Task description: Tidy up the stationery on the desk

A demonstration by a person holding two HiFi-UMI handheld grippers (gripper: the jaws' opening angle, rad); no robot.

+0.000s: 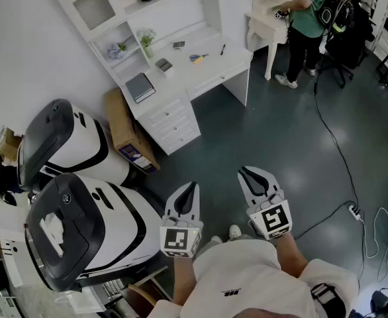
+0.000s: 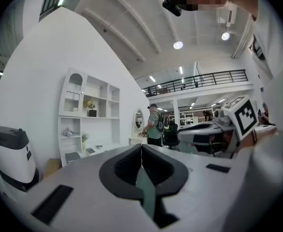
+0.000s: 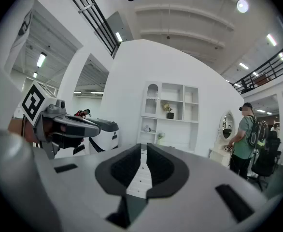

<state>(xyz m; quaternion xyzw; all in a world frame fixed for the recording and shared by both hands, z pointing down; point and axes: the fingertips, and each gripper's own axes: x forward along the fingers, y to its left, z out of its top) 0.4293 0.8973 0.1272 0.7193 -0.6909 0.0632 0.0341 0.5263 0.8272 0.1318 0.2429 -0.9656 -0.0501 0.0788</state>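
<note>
Left hand-held gripper (image 1: 192,187) closed, empty; right hand-held gripper (image 1: 246,173) barely ajar, empty. Grey notebook (image 1: 140,87) on white desk (image 1: 210,71).

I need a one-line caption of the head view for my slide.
Both empty, the left gripper and right gripper hover over the dark floor, far from the white desk.

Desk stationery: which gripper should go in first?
Right, marginally. The right gripper has jaws slightly apart; the left gripper is shut. Both are empty and about equally far from the desk.
</note>
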